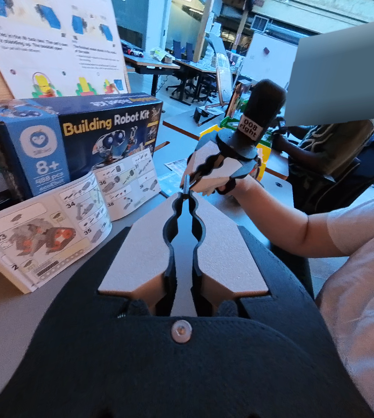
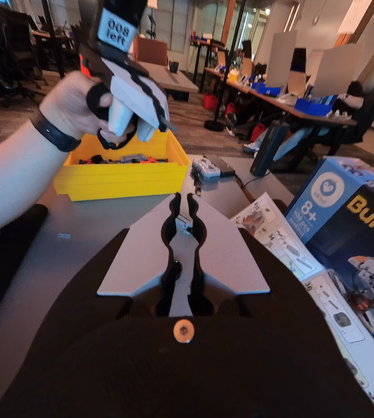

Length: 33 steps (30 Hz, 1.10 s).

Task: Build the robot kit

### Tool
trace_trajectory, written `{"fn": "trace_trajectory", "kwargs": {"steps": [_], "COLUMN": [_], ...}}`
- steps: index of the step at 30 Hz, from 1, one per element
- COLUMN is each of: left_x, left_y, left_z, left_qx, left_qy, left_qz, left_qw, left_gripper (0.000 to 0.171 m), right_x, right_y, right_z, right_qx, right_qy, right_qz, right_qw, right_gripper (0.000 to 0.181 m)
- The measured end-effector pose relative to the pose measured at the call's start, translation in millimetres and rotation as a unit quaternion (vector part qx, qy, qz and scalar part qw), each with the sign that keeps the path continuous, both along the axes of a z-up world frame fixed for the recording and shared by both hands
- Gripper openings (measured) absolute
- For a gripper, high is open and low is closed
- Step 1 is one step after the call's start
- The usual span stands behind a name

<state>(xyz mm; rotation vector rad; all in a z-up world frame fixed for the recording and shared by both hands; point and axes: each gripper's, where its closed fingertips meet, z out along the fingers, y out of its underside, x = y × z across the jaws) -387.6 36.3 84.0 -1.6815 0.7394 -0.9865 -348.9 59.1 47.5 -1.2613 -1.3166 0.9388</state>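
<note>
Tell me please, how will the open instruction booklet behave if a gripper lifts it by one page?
The instruction booklet would probably flop: its thin pages already curve upward at the fold. It looks light, so it may slide on the smooth table when pushed. A single page could crease or tear.

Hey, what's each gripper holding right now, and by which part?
Left gripper pinches a grey pin by one end. Right gripper: unclear whether it grips the white piece between its fingers.

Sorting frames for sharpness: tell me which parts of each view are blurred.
Left wrist view: poster and background desks soft, left gripper and kit box sharp. Right wrist view: left gripper and its hand motion-smeared, yellow bin fairly crisp.
</note>
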Motion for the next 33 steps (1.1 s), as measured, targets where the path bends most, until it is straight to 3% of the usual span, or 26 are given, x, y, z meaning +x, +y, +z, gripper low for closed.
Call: {"fn": "trace_trajectory", "kwargs": {"steps": [2, 5, 8, 10, 13, 16, 22, 25, 28, 30, 33], "left_x": [-1.7, -0.9, -5.3, -11.3, -19.4, -24.3, -22.7, -21.0, -22.5, -21.6, -15.9], "left_y": [2.8, -0.6, -9.3, -15.6, -25.7, -34.2, -43.8, -44.0, -38.9, -36.5, -35.3], "left_z": [-0.8, 4.6, 15.6, 22.8, 31.2, 38.2, 42.8, 40.6, 35.5, 31.4, 29.5], "left_qx": [-0.014, -0.011, 0.016, 0.029, 0.042, 0.047, 0.062, 0.061, 0.054, 0.053, 0.071], "left_qy": [-0.010, -0.010, 0.005, 0.011, 0.016, 0.014, 0.027, 0.033, 0.038, 0.046, 0.059], "left_qz": [0.001, 0.002, 0.018, 0.033, 0.048, 0.057, 0.053, 0.048, 0.053, 0.049, 0.036], "left_qw": [1.000, 1.000, 1.000, 0.999, 0.998, 0.997, 0.996, 0.996, 0.996, 0.996, 0.995], "left_gripper": [0.002, 0.002, 0.002, 0.002, 0.003, 0.002, 0.002, 0.002, 0.002, 0.002, 0.002], "right_x": [-8.3, -29.0, -52.3, -64.3, -80.7, -90.5, -94.4, -95.9, -88.4, -85.7, -64.3], "right_y": [-1.6, -32.1, -71.7, -83.3, -113.7, -124.0, -125.3, -127.7, -108.9, -90.8, -53.9], "right_z": [-15.8, -46.6, -96.8, -135.7, -168.7, -195.2, -210.3, -210.3, -197.1, -151.5, -37.8], "right_qx": [-0.004, -0.022, -0.023, -0.036, -0.067, -0.061, -0.006, 0.006, 0.025, -0.011, -0.117], "right_qy": [-0.028, -0.086, -0.173, -0.237, -0.276, -0.334, -0.400, -0.396, -0.379, -0.298, -0.064], "right_qz": [0.011, 0.088, 0.169, 0.180, 0.217, 0.193, 0.140, 0.149, 0.138, 0.121, 0.085], "right_qw": [1.000, 0.992, 0.970, 0.954, 0.934, 0.920, 0.906, 0.906, 0.914, 0.947, 0.987], "right_gripper": [0.007, 0.013, 0.024, 0.026, 0.028, 0.028, 0.011, 0.007, 0.007, 0.006, 0.006]}}
